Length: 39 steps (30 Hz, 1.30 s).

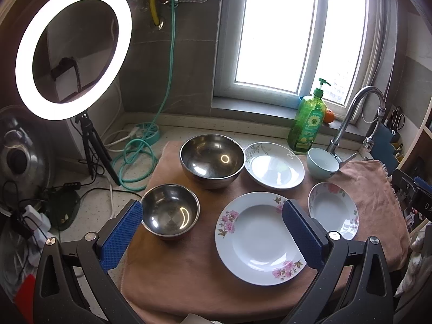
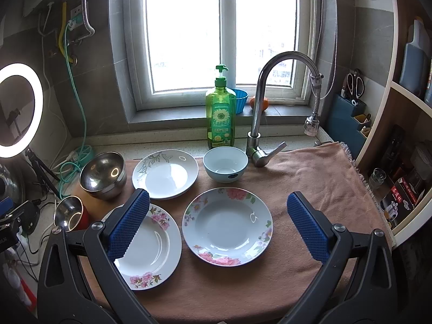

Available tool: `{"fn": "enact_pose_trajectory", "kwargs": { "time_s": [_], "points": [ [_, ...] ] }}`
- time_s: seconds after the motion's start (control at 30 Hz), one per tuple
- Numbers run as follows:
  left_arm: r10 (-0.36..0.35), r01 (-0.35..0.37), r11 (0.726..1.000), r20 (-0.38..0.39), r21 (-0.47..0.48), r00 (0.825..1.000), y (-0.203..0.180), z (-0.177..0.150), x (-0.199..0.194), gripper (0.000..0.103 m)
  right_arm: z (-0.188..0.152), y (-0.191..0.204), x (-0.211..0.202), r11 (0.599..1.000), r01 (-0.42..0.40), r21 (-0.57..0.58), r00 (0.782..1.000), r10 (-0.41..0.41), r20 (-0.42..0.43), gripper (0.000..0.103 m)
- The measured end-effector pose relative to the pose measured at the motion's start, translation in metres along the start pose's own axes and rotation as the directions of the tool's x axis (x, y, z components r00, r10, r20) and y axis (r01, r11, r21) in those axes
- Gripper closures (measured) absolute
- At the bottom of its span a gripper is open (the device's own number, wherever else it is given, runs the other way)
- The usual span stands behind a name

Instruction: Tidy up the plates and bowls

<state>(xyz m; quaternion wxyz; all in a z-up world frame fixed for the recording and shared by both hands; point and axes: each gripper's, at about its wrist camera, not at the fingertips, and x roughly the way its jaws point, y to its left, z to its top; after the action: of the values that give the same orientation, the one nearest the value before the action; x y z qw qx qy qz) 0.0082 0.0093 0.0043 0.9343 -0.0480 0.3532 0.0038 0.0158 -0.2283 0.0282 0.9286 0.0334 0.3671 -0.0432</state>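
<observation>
On the pink towel (image 2: 310,167) by the sink, plates (image 2: 227,225) and bowls (image 1: 212,159) lie spread singly, seemingly awaiting stacking; left gripper (image 1: 213,232) and right gripper (image 2: 218,225) hover above, jaws wide apart, empty.

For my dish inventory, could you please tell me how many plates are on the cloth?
3: the leaf-patterned plate at the back beside the large steel bowl, the pink-flowered plate front left, and the multicoloured floral plate front centre. None seems hidden.

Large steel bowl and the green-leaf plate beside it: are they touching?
Cannot tell. In the left wrist view the large steel bowl overlaps the green-leaf plate rim; the right wrist view shows no clear gap or contact either.
</observation>
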Motion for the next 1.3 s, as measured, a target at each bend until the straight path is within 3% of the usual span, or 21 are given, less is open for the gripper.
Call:
{"fn": "enact_pose_trajectory", "kwargs": {
  "time_s": [1.3],
  "points": [
    [-0.018, 0.018, 1.0, -0.006, 0.006, 1.0, -0.0027, -0.0004, 0.0031, 0.0, -0.0045, -0.003, 0.0042, 1.0, 0.0, 0.003, 1.0, 0.0, -0.005, 0.0]
  ]
}}
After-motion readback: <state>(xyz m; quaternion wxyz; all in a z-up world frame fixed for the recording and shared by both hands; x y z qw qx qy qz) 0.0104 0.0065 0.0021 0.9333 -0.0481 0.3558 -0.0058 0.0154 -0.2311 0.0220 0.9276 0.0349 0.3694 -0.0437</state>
